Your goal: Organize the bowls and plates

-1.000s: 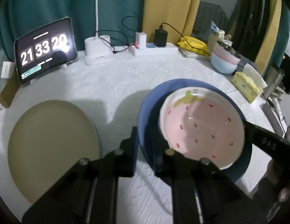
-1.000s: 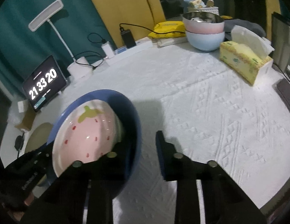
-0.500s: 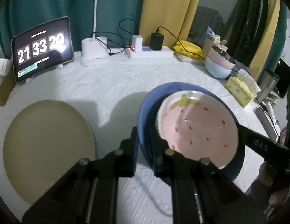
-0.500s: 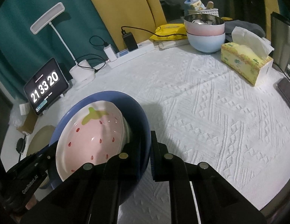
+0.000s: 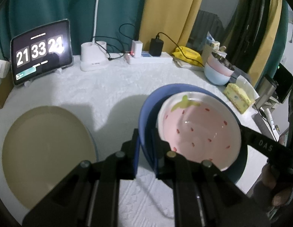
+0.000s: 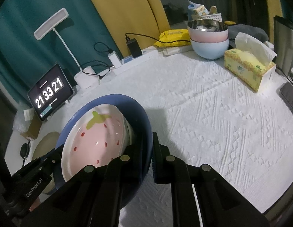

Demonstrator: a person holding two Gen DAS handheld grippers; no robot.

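My left gripper (image 5: pixel 144 151) has its two black fingers pressed onto the near-left rim of a deep blue ceramic bowl (image 5: pixel 146 113), one finger outside the wall and one inside. My right gripper (image 6: pixel 149 155) pinches the opposite rim of the same blue bowl (image 6: pixel 144 124) in the same way, so I am holding it from both sides. In the left wrist view the right gripper's black arm (image 5: pixel 263 143) reaches in from the right edge; in the right wrist view the left gripper's arm (image 6: pixel 33 172) reaches in from the lower left.

Nested inside the blue bowl sits a pink ceramic bowl painted as a strawberry, with red seed marks and a green stem (image 5: pixel 199 130). It leans toward one side of the blue bowl. Whether the blue bowl touches the cloth I cannot tell, though it casts a shadow on it.

To the left of the bowls a flat round beige plate (image 5: pixel 46 155) lies on the white textured tablecloth (image 6: pixel 222 113).

Farther back, a pink bowl stacked in a pale blue bowl (image 6: pixel 208 39) stands near the table's far right edge, just beside a yellow tissue box (image 6: pixel 248 68). Along the back edge stand a tablet showing a clock (image 5: pixel 40 51), a white desk lamp (image 6: pixel 52 22) and a white power strip with chargers (image 5: pixel 146 56).
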